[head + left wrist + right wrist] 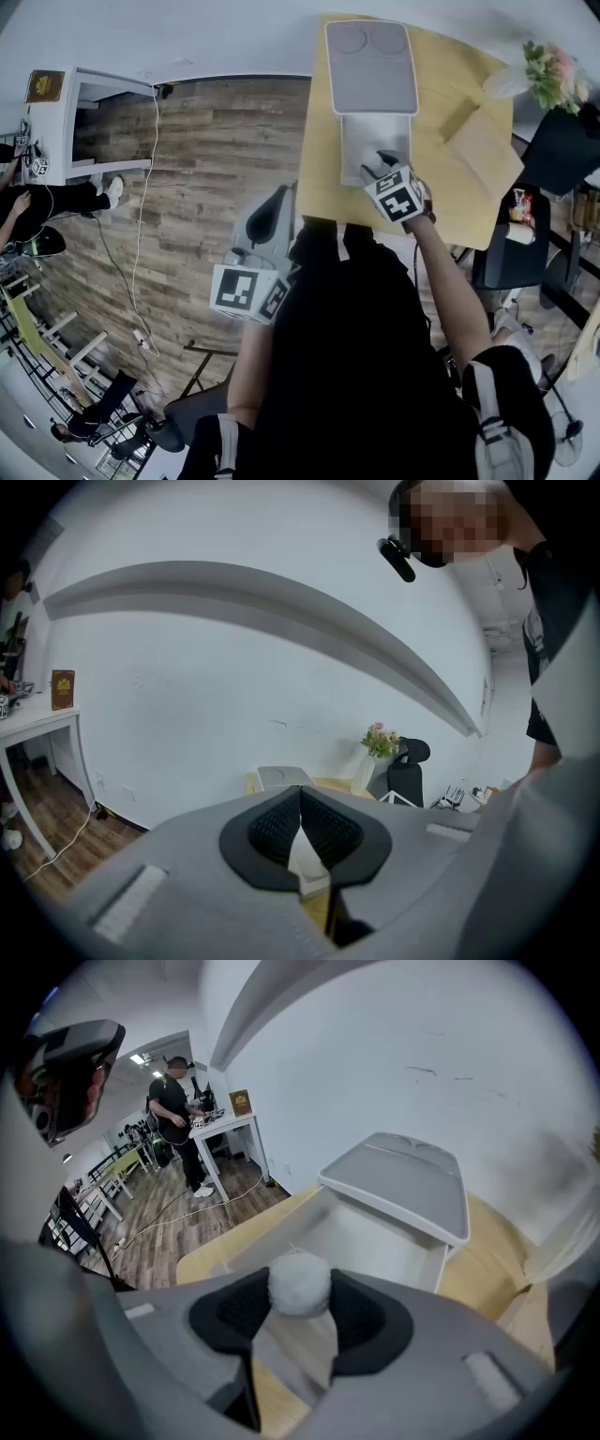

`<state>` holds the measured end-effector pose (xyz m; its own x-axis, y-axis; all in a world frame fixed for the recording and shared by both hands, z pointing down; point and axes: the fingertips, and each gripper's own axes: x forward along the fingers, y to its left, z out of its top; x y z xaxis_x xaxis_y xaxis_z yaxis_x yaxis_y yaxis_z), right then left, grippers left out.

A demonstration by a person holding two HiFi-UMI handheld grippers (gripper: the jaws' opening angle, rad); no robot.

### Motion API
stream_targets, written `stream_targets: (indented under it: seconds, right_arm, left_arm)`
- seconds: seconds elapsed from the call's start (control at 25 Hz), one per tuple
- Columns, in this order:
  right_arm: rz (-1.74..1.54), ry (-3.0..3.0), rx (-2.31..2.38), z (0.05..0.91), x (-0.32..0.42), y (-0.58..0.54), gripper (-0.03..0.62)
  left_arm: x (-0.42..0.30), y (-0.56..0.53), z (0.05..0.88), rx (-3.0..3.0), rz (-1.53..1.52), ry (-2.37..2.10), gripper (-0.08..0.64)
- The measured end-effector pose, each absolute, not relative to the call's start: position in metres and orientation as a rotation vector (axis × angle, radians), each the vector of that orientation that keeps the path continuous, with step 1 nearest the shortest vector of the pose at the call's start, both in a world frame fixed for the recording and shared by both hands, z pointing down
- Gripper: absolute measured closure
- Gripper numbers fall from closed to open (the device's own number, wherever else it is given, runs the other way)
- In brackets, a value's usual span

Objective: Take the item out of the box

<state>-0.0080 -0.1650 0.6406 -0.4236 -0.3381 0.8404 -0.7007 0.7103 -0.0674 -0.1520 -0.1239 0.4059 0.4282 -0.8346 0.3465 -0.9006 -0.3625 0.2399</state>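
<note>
An open grey box [352, 150] lies on the yellow table [459, 211], its lid [370, 66] folded back at the far end. In the right gripper view the box [375, 1237] and its lid [403, 1180] lie just beyond the jaws. My right gripper [300, 1305] is shut on a white fuzzy ball [300, 1283], held over the near end of the box. In the head view that right gripper [380, 164] reaches into the box's near end. My left gripper [300, 808] is shut with nothing in it, and this left gripper [267, 220] hangs off the table's left edge, over the floor.
A vase of flowers [548, 75] stands at the table's far right corner, with a flat brown piece [483, 150] near it. A black chair [511, 253] is beside the table on the right. A white desk [94, 122] stands far left; a person [178, 1110] stands beside it.
</note>
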Motion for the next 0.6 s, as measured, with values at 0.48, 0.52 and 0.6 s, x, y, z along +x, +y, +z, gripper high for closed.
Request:
stream_targets:
  seconds: [0.48,0.52,0.6]
  right_arm:
    - [0.460,-2.120,0.824,0.589,0.005,-0.158,0.402]
    - [0.452,-2.127,0.824,0.585,0.006,-0.158,0.402]
    - [0.443,-2.143,0.825,0.575,0.007,-0.157,0.402]
  left_arm:
    - [-0.132,-0.106,0.395,2.315,0.203,-1.510,0.551]
    - [-0.130,-0.105,0.394,2.317,0.200,-1.512,0.551]
    - [-0.127,-0.103,0.393,2.319,0.195,-1.515,0.551]
